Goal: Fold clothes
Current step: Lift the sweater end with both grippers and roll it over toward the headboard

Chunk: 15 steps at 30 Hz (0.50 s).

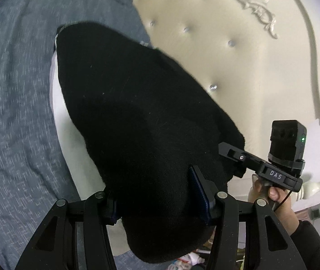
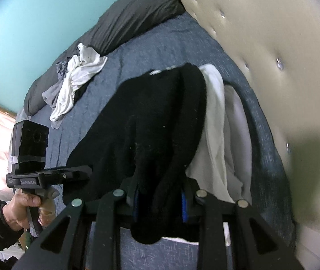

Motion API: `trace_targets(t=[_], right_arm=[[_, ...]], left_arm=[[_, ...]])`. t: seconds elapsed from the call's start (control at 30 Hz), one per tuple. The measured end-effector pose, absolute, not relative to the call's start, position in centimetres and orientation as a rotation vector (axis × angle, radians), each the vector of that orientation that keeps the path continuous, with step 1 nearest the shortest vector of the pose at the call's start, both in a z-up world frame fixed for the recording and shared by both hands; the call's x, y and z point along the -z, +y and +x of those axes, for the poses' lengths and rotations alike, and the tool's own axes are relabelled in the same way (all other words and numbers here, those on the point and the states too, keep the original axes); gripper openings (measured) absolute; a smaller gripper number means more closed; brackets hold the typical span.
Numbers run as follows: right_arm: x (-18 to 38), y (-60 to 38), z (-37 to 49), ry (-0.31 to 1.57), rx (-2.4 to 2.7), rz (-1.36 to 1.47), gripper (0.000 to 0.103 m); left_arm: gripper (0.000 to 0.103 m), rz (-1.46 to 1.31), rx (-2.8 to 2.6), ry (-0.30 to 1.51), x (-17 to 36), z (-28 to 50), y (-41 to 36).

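A thick black garment (image 1: 126,101) hangs between both grippers just above the bed, and its far end rests on folded white clothes (image 1: 58,112). My left gripper (image 1: 157,202) is shut on a fat bunch of the black garment, blue pads pressing from both sides. The right gripper (image 1: 232,157) grips the same garment at its right edge. In the right wrist view the right gripper (image 2: 160,202) is shut on a narrower fold of the black garment (image 2: 148,123). The left gripper (image 2: 81,171) holds the garment's left side. White clothes (image 2: 216,123) lie beside and under it.
A blue-grey bedsheet (image 1: 13,90) covers the bed. The cream tufted headboard (image 2: 272,45) stands close on the right. A loose pile of white and grey clothes (image 2: 76,78) lies further up the bed by a dark grey pillow (image 2: 126,15). A person's hand (image 2: 22,207) holds each gripper.
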State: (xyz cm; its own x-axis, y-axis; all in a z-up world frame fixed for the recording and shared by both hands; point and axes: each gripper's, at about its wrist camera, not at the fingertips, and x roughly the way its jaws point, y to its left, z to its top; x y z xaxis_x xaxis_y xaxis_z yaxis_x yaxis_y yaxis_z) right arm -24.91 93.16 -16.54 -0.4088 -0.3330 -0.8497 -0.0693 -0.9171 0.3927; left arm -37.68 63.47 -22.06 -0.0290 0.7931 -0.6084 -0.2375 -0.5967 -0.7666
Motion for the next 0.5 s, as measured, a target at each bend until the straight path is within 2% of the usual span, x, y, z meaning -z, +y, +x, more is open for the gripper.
trace_targets(t=[0.23,0.5], right_arm=[[18.4,93.3,-23.5,-0.550,2.455,1.642,0.030],[18.8,94.0,-22.1,-0.603,2.480,1.605,0.030]], left_arm=[[0.061,-1.550,-1.722,-0.575,23.9,-37.0,62.8],[0.061,-1.492,-1.877,-0.506,21.0,-36.9,59.2]])
